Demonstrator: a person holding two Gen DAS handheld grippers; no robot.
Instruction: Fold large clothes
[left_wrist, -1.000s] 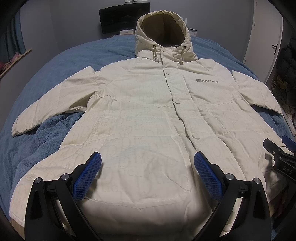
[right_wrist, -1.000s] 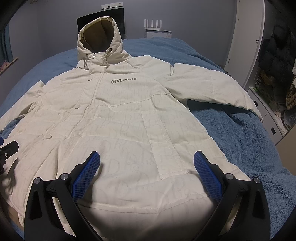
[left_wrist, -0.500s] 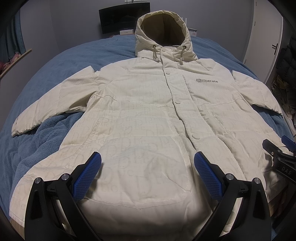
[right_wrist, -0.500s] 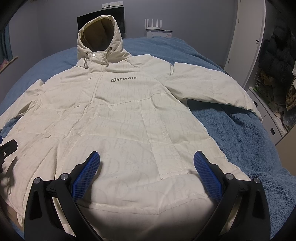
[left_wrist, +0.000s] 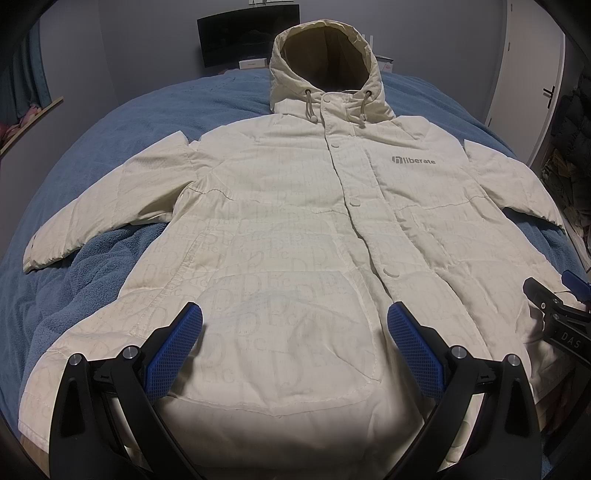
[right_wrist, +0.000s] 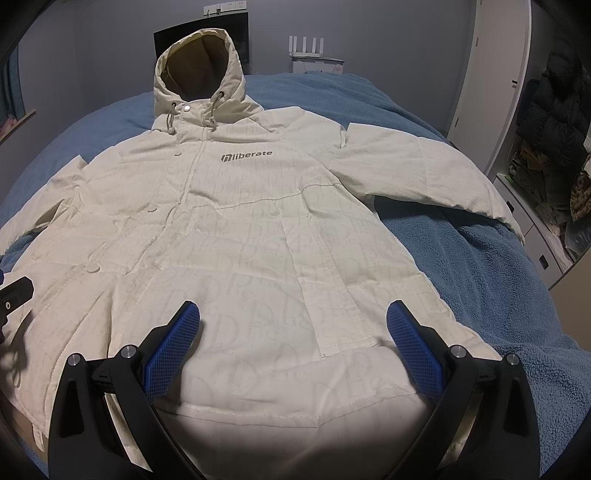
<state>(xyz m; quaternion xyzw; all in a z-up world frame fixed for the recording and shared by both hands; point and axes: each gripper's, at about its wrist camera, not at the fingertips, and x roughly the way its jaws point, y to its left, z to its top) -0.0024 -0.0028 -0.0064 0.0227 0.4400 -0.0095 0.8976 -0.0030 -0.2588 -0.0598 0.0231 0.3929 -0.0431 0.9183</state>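
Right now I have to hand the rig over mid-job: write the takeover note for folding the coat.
Left gripper: open, empty, above the hem on the coat's left half.
Right gripper: open, empty, above the hem on the right half.
Cream hooded padded coat: face up and snapped shut on the blue fleece blanket, both sleeves spread outward, hood at the far end.
Done: coat laid flat.
Left: all folding; no fold made yet. Bringing the sleeves in looks like a sensible first move.
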